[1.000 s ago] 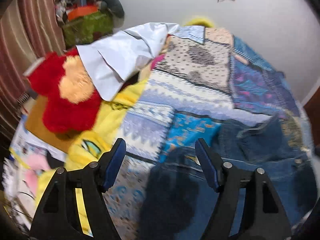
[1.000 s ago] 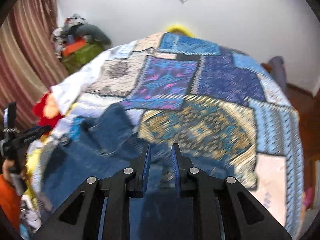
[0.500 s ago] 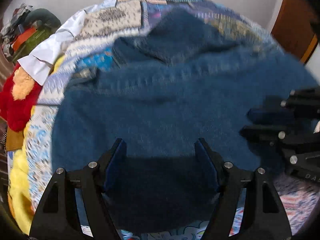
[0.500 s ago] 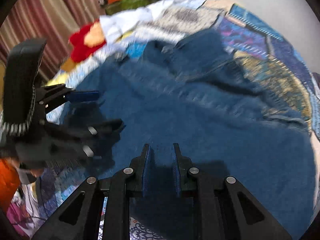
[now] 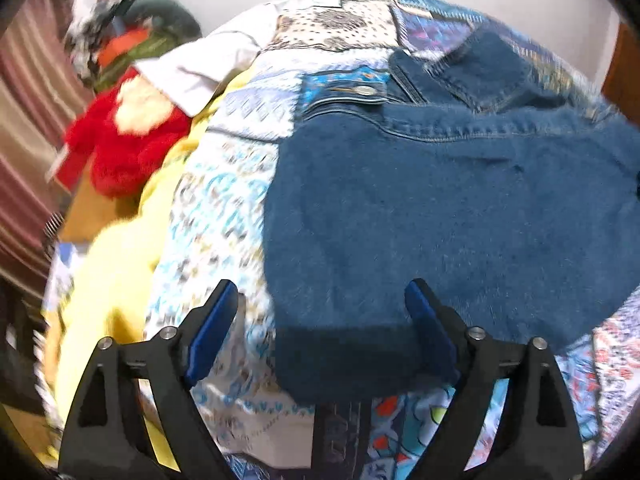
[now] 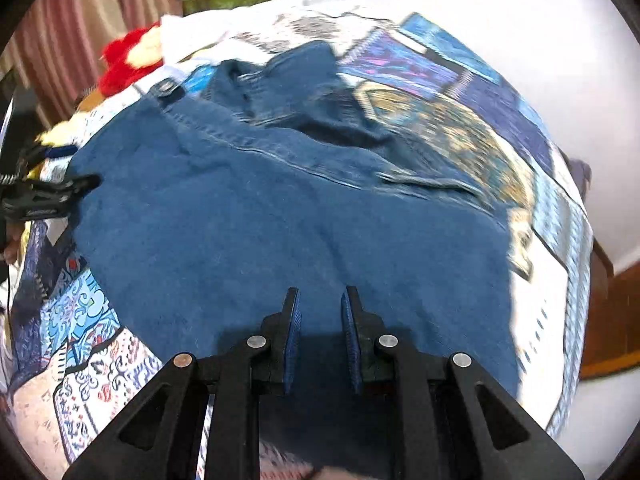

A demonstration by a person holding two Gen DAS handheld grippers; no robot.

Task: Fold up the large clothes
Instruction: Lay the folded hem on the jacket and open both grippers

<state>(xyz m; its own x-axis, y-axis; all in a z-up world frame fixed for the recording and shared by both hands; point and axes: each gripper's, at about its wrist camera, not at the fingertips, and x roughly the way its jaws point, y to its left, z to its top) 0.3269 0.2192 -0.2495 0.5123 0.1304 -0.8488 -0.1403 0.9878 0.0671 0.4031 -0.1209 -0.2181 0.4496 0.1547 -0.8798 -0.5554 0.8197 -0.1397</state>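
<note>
A blue denim jacket (image 5: 440, 216) lies spread on a patchwork bedspread (image 5: 224, 208); it also fills the middle of the right wrist view (image 6: 280, 216). My left gripper (image 5: 320, 308) is open above the jacket's near left edge, with nothing between its pads. It shows at the far left of the right wrist view (image 6: 60, 190), at the jacket's edge. My right gripper (image 6: 319, 312) hangs over the jacket's near hem, its jaws a narrow gap apart with no cloth visibly pinched between them.
A red and cream plush toy (image 5: 120, 140) and a yellow cloth (image 5: 108, 272) lie left of the bedspread. A white cloth (image 5: 208, 64) and a pile of clothes (image 5: 132, 40) sit at the far left by a striped curtain (image 5: 24, 120).
The jacket was swung over and now lies flat on the bed. My left gripper has shifted left to the jacket's edge. My right gripper's jaws have parted slightly.
</note>
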